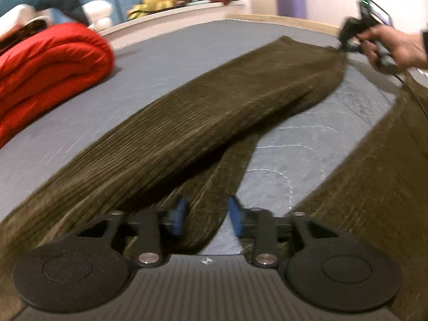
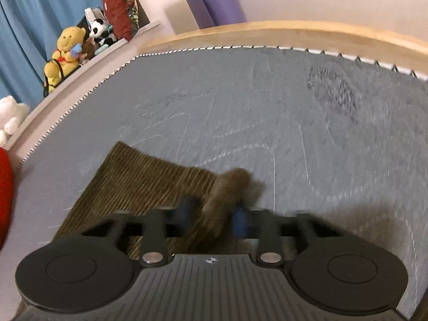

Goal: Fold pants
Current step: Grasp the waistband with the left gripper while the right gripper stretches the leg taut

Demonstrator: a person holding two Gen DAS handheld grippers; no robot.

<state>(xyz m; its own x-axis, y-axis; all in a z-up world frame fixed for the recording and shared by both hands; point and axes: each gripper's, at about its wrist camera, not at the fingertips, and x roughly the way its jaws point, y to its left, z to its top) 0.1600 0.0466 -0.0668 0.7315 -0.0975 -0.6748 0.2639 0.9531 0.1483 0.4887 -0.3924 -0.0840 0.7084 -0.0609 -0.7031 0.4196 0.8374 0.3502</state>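
Olive-brown corduroy pants (image 1: 214,107) lie spread on a grey mattress (image 1: 160,61). One long leg runs diagonally towards the far right, and another stretch of the cloth fills the right edge. A narrow fold of the pants passes between the blue pads of my left gripper (image 1: 208,214), which is shut on it. At the far end a hand (image 1: 396,45) holds my right gripper (image 1: 347,45) at the leg's corner. In the right wrist view that gripper (image 2: 213,214) is shut on a bunched corner of the pants (image 2: 128,184), low over the mattress (image 2: 267,101).
A folded red duvet (image 1: 48,64) sits on the mattress at the left. Plush toys (image 2: 67,50) line a sill in front of a blue curtain. A wooden bed frame (image 2: 294,30) borders the far side, with a purple roll (image 2: 214,2) behind it.
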